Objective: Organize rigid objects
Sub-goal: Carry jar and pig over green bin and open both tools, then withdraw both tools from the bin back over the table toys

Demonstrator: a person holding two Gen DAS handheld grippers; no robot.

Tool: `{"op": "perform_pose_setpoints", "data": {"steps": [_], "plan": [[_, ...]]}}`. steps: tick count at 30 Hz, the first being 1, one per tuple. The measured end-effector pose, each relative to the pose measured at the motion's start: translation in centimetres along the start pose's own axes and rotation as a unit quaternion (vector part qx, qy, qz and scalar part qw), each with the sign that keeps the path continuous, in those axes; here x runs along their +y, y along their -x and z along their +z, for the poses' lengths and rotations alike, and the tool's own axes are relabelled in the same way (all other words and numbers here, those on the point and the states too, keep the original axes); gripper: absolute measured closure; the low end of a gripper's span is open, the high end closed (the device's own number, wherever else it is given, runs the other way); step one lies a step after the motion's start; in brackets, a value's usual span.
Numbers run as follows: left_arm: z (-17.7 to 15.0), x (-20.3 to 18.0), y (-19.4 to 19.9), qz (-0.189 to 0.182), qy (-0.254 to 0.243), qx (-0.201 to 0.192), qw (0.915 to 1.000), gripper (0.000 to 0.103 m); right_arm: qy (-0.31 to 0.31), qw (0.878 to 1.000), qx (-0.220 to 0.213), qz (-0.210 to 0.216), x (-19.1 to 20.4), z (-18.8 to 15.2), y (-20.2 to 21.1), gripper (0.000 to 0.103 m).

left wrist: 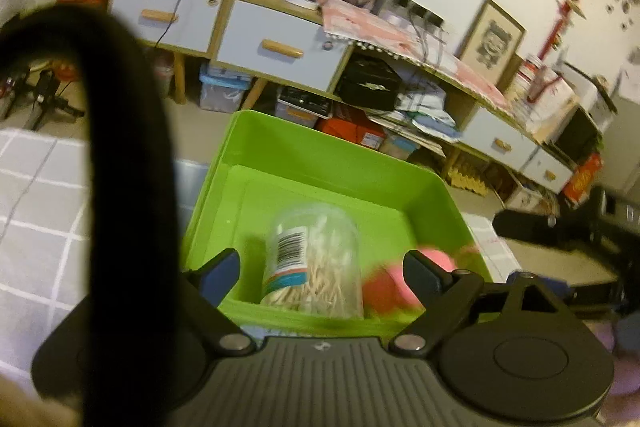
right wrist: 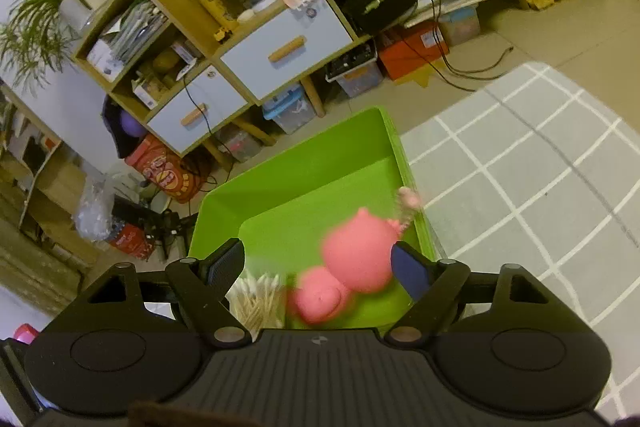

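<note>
Inside the bin [left wrist: 280, 143], the swab jar [left wrist: 316, 263] lies left of the pig toy [right wrist: 356, 251]; shelves [left wrist: 224, 27] stand behind.

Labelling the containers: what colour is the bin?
Bright lime green bin, solid with no pattern; clearest in the right wrist view.

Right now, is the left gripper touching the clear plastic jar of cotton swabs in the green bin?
Apart. In the left wrist view the jar lies between the open left gripper, green showing beside each pad.
</note>
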State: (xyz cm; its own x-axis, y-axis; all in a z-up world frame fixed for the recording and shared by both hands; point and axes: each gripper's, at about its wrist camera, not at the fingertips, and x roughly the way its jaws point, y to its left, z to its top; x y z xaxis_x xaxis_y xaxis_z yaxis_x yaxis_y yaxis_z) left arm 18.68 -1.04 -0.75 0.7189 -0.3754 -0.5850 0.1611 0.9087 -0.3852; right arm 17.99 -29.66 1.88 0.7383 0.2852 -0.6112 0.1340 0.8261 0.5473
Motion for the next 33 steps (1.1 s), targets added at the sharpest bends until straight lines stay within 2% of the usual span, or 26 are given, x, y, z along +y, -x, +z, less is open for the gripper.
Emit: {"op": "perform_pose_setpoints", "data": {"steps": [5,19,29,33], "plan": [[-0.4,-0.9,2.1,0.006,-0.025,0.008,0.9996,0.038,0.002,1.000,0.006,-0.009,0.2,-0.6,1.5,0.020],[-2.5,-0.9,8.7,0.026,-0.038,0.028,0.9985,0.037,0.024,0.999,0.024,-0.043,0.9,-3.0,6.2,0.019],[-4.7,-0.7,11.9,0.043,-0.074,0.047,0.9952,0.027,0.040,0.997,0.033,-0.054,0.6,-5.2,7.6,0.009],[-6.5,-0.1,12.2,0.048,-0.116,0.064,0.9899,0.027,0.071,0.995,0.048,-0.059,0.6,-6.7,7.5,0.005]]}}
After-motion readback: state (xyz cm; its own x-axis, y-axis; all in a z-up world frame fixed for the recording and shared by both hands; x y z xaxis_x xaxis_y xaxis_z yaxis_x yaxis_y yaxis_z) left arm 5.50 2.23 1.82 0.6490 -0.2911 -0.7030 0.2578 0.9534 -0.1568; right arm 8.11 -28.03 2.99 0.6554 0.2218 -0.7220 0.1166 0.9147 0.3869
